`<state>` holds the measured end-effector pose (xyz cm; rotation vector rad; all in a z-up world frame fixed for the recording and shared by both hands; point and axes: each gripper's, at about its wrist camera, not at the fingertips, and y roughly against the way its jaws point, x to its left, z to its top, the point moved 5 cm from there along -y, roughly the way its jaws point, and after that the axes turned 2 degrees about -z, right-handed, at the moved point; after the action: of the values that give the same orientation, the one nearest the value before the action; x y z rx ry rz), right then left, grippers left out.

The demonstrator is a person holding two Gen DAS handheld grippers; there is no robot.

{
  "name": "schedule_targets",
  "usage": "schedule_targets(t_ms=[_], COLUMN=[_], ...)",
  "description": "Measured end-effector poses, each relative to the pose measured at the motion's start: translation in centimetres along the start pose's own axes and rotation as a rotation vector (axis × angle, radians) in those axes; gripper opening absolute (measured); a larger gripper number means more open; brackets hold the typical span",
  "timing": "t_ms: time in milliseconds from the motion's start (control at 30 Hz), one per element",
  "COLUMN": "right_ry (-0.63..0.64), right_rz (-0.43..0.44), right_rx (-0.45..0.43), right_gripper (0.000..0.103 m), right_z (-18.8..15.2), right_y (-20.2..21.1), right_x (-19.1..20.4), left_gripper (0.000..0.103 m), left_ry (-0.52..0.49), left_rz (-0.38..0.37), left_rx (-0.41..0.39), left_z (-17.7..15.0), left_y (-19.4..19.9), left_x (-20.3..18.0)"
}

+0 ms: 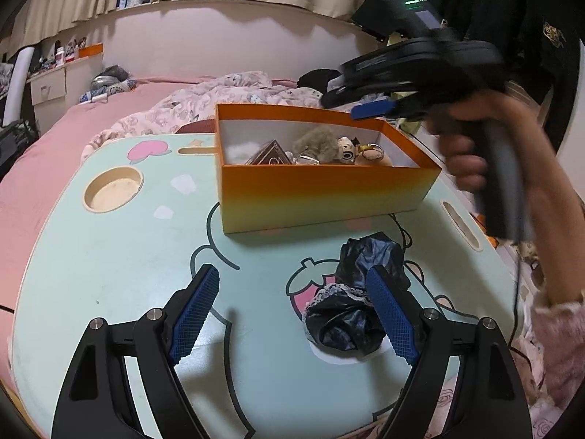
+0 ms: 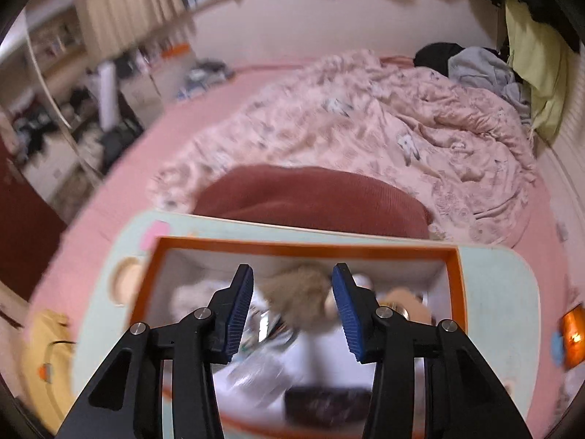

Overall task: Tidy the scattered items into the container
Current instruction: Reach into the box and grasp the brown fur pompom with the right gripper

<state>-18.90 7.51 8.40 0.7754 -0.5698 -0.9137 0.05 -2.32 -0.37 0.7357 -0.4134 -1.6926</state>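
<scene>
An orange box (image 1: 321,190) stands at the far side of a mint-green lap table (image 1: 120,263). Inside it lie a furry toy (image 1: 318,142), a small figure keychain (image 1: 347,150) and a brown triangular item (image 1: 270,153). A crumpled black item with a lace trim (image 1: 343,318) lies on the table in front of the box, just inside my left gripper's right finger. My left gripper (image 1: 292,292) is open, with nothing pressed between its pads. My right gripper (image 2: 292,281) hovers over the box (image 2: 303,245), blurred, its fingers apart and empty; in the left wrist view its blue fingertip (image 1: 369,108) shows above the box's far right corner.
A person's hand (image 1: 464,146) grips the right tool's handle to the right of the box. The table has a round cup recess (image 1: 113,190) at its left and a slot (image 1: 460,225) at its right. Beyond it are a red cushion (image 2: 310,197) and a rumpled pink quilt (image 2: 402,128) on a bed.
</scene>
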Motion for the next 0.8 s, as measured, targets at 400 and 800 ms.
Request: schedule_targets(t_ms=[400,800], right_ry=[0.127,-0.024], right_rz=[-0.097,0.098], right_rx=[0.154,-0.024], right_gripper=[0.033,0.01], right_z=[-2.0,-1.9], right_y=[-5.7,2.8], right_x=[1.2,-0.2], left_gripper=[0.083,0.083], left_ry=[-0.001,0.017], left_rz=[-0.009,-0.013], left_rx=[0.006,0.008], left_z=[-0.2,-0.3], left_y=[0.0,0.0], left_x=[-0.1,0.2])
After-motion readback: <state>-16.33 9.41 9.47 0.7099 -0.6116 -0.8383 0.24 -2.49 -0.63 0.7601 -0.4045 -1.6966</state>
